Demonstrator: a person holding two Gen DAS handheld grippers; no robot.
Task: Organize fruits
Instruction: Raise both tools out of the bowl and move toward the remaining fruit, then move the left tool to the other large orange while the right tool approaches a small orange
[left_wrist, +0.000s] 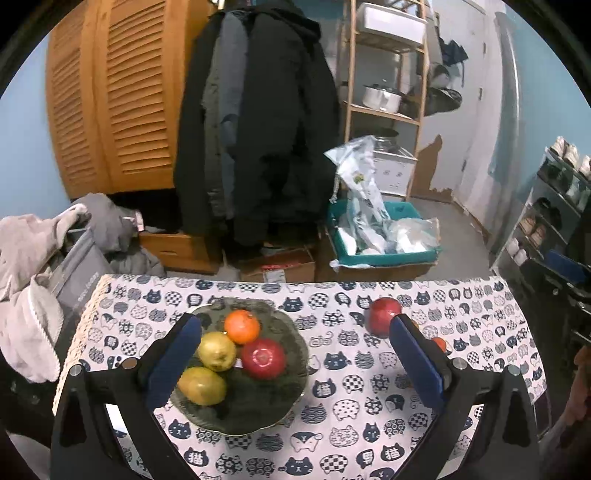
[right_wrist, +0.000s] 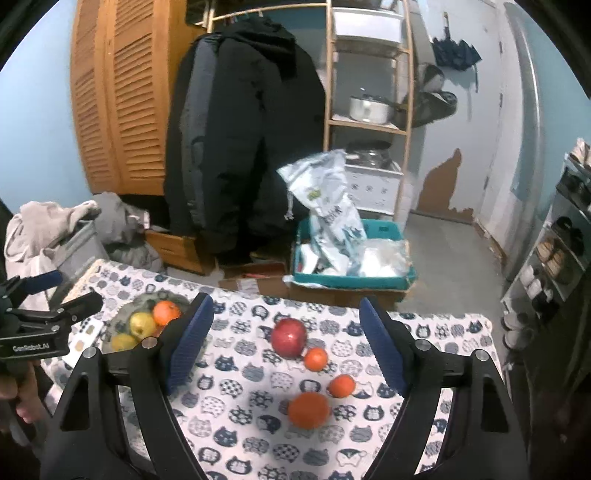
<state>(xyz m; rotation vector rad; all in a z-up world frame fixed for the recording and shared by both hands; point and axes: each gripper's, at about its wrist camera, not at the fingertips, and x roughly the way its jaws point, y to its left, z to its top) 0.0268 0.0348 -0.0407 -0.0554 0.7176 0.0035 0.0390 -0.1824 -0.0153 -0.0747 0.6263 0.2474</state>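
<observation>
A dark glass plate (left_wrist: 273, 406) on the cat-print tablecloth holds an orange (left_wrist: 242, 326), a red apple (left_wrist: 263, 358) and two yellow pears (left_wrist: 217, 350). My left gripper (left_wrist: 295, 354) is open and empty above the plate's right side. A loose red apple (right_wrist: 289, 337) lies mid-table, with two small oranges (right_wrist: 316, 359) (right_wrist: 342, 385) and a larger orange (right_wrist: 308, 410) nearer me. My right gripper (right_wrist: 286, 347) is open and empty above these loose fruits. The plate (right_wrist: 122, 314) and the left gripper (right_wrist: 55, 295) show at the left of the right wrist view.
The tablecloth (left_wrist: 369, 406) covers a small table whose far edge (right_wrist: 332, 306) drops to the floor. Behind stand cardboard boxes, a teal bin (right_wrist: 351, 280) of plastic bags, hanging coats (left_wrist: 258, 129) and a wooden shelf. Clothes pile up at the left (left_wrist: 33, 295).
</observation>
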